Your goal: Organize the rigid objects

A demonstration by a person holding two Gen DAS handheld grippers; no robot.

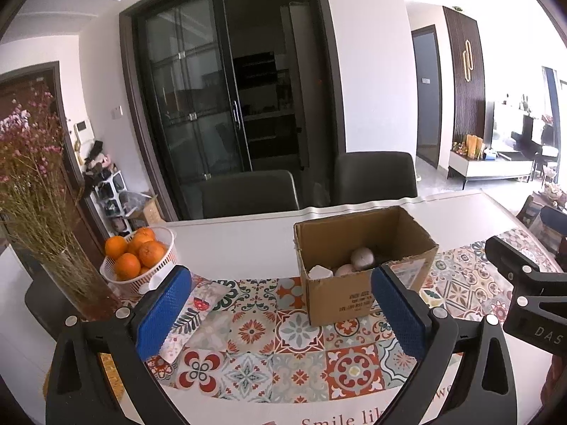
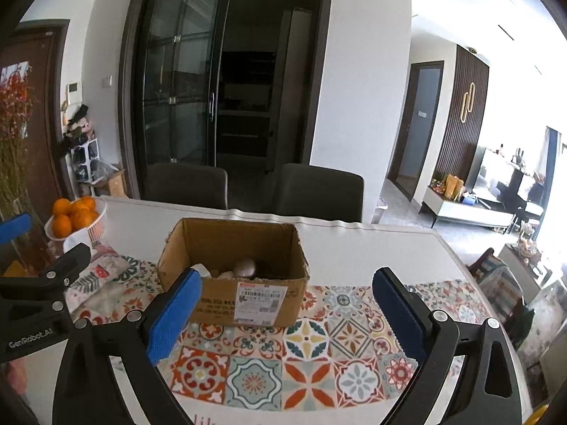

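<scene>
An open cardboard box (image 1: 354, 294) stands on the patterned table runner (image 1: 269, 350), also in the right wrist view (image 2: 248, 304). Inside it lie a grey round object (image 1: 361, 258), a white object (image 1: 320, 271) and a pale one beside them; the round one shows in the right wrist view (image 2: 245, 267). My left gripper (image 1: 283, 311) is open and empty, hovering in front of the box's left side. My right gripper (image 2: 288, 313) is open and empty, just in front of the box.
A white basket of oranges (image 1: 140, 258) and a glass vase of dried flowers (image 1: 71, 276) stand at the left. A folded floral cloth (image 1: 191, 315) lies by the left finger. Two dark chairs (image 1: 248, 194) stand behind the white table (image 1: 234, 244).
</scene>
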